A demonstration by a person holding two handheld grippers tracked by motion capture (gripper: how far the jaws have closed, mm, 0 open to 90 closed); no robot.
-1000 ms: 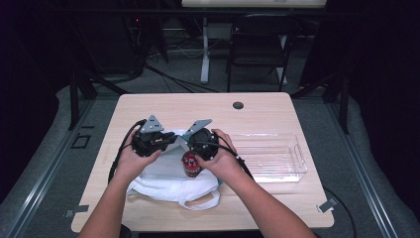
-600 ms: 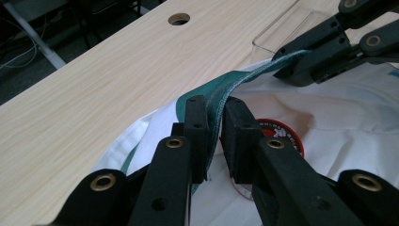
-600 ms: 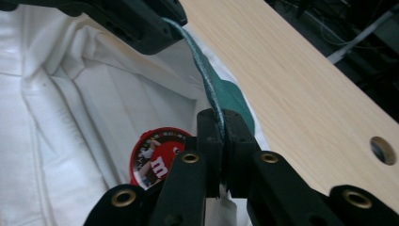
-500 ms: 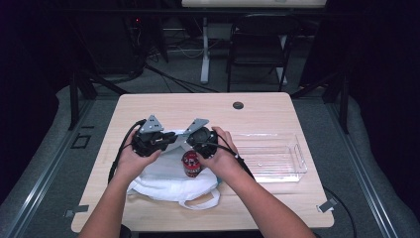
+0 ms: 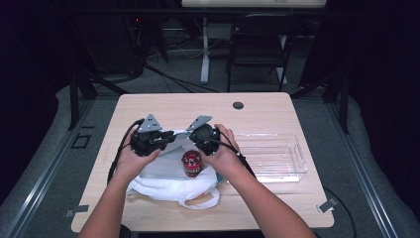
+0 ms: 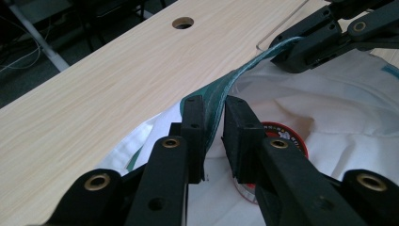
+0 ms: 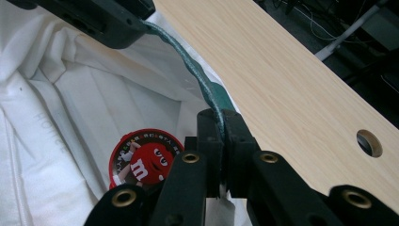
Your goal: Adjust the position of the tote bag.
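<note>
A white cloth bag (image 5: 163,186) with a green rim (image 6: 244,70) lies at the table's near side. A red M&M's can (image 5: 191,162) stands inside it, its lid (image 7: 146,160) facing up. My right gripper (image 7: 220,117) is shut on the green rim (image 7: 193,70) and holds it raised. My left gripper (image 6: 214,110) faces it from the left. Its jaws have just been opening, and the rim runs between them against one pad, with a gap to the other. In the high view, the left gripper (image 5: 171,135) and the right gripper (image 5: 190,133) nearly meet above the bag's far edge.
A clear plastic tray (image 5: 297,158) sits on the table right of the bag. A round cable hole (image 5: 238,105) is near the table's far edge. Bare wood (image 5: 173,106) lies beyond the grippers. A chair and desk legs stand behind the table.
</note>
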